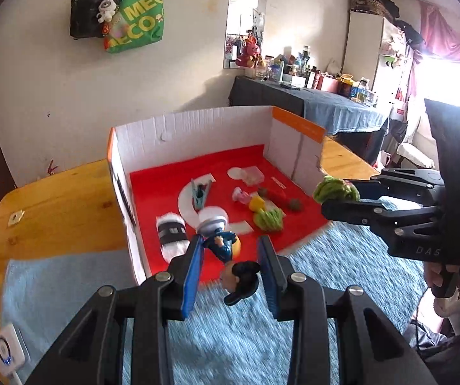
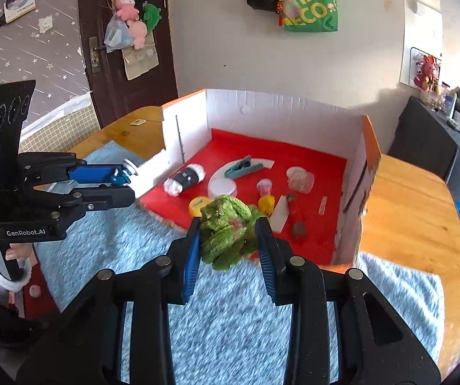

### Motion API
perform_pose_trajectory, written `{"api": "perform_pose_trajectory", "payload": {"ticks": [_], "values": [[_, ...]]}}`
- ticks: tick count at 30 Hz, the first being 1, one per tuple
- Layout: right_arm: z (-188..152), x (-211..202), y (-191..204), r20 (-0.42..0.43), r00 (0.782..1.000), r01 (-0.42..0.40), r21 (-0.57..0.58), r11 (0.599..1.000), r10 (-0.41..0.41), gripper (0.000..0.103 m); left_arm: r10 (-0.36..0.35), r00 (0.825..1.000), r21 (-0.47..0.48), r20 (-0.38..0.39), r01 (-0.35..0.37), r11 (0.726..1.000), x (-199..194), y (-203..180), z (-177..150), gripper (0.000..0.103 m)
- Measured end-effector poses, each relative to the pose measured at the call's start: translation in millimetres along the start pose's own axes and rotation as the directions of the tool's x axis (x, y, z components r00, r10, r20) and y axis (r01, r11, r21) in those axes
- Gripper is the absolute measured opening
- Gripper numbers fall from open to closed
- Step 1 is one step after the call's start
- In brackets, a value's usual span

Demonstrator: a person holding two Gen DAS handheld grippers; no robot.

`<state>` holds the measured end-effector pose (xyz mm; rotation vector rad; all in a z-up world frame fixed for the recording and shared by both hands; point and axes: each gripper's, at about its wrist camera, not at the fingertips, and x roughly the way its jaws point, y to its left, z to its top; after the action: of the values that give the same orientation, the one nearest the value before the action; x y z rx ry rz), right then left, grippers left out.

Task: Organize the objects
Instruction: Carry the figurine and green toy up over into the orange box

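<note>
My left gripper (image 1: 231,250) is shut on a mouse-eared toy figure (image 1: 230,256) with a blue body and a white round base, held above the front edge of the red-floored box (image 1: 198,118). In the right wrist view it shows at the left (image 2: 124,179). My right gripper (image 2: 228,234) is shut on a fuzzy green plush (image 2: 226,231), held above the box's open front; it shows in the left wrist view (image 1: 336,189) by the box's right wall. A second green plush (image 1: 270,218) lies in the box.
The box holds a black-and-white roll (image 1: 172,234), a teal clip (image 1: 201,194), a yellow toy (image 1: 257,203), a red tool (image 2: 295,211) and a clear lid (image 1: 252,175). A blue fuzzy mat (image 2: 230,320) covers the wooden table (image 2: 416,224). A white device (image 1: 7,353) lies at left.
</note>
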<state>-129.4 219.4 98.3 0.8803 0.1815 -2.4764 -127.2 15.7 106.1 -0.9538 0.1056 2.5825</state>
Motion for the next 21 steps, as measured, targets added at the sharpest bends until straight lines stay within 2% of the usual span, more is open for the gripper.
{"api": "perform_pose_trajectory", "payload": {"ticks": [10, 13, 21], "values": [[65, 61, -22, -0.108, 0.989, 0.091, -0.064, 0.994, -0.097, 0.032, 0.058, 0.991, 0.016, -0.122, -0.057, 0.998, 67, 26, 66, 0.036], [80, 82, -31, -0.156, 0.980, 0.113, -0.074, 0.991, -0.123, 0.032, 0.105, 0.980, 0.036, -0.169, -0.100, 0.994, 90, 31, 72, 0.036], [100, 135, -54, -0.295, 0.948, 0.109, -0.053, 0.993, -0.120, 0.032, 0.145, 0.953, 0.055, -0.267, -0.135, 0.989, 133, 42, 73, 0.036]]}}
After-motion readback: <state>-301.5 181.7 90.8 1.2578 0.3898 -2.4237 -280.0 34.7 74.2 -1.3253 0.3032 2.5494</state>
